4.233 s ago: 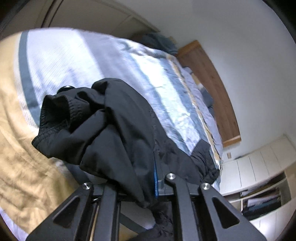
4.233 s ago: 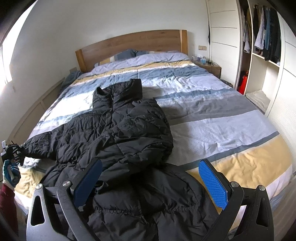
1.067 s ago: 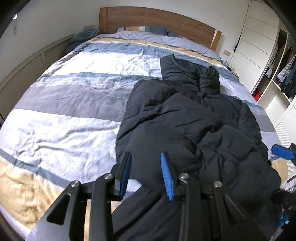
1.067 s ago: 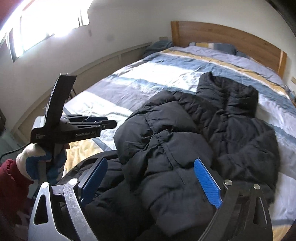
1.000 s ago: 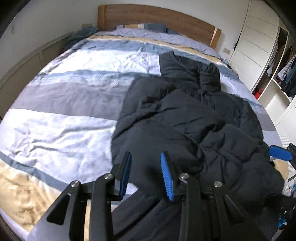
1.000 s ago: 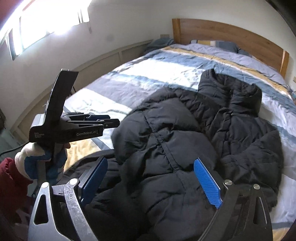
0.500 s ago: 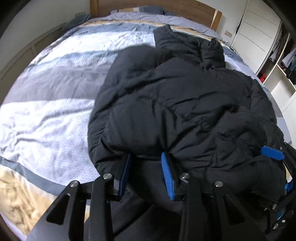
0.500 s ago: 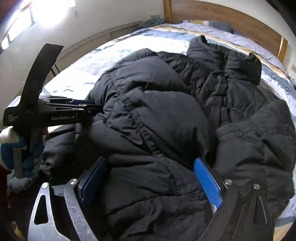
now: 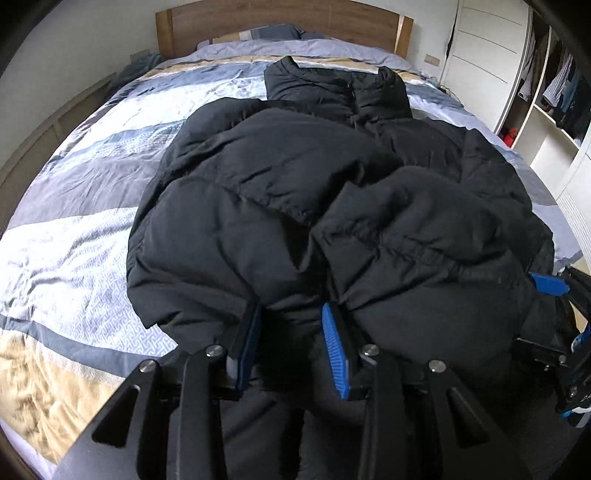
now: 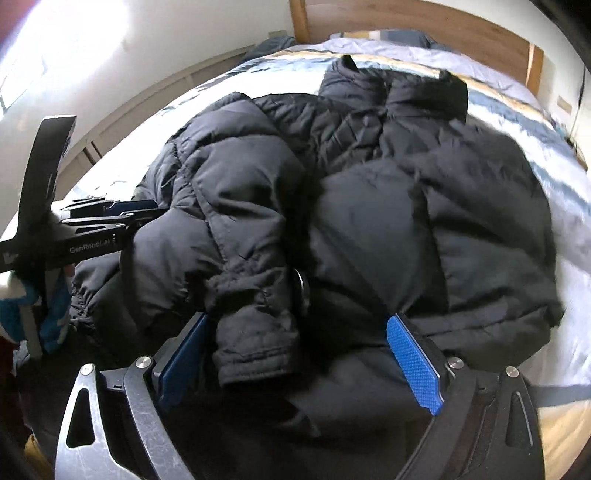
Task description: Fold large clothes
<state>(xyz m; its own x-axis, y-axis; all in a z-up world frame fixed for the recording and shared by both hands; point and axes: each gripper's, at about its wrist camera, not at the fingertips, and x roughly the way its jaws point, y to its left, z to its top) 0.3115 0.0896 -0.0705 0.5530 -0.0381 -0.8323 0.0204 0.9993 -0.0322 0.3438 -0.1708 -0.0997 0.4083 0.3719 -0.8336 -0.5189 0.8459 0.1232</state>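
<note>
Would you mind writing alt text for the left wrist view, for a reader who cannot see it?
A black puffer jacket lies bunched on a striped bed, collar toward the wooden headboard. The left gripper sits at its near edge, blue-padded fingers apart with fabric between them. The right gripper shows at the right edge, beside an open wardrobe.

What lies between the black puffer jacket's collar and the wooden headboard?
In the left wrist view, only striped bedding and pillows lie between the jacket's collar and the headboard.
</note>
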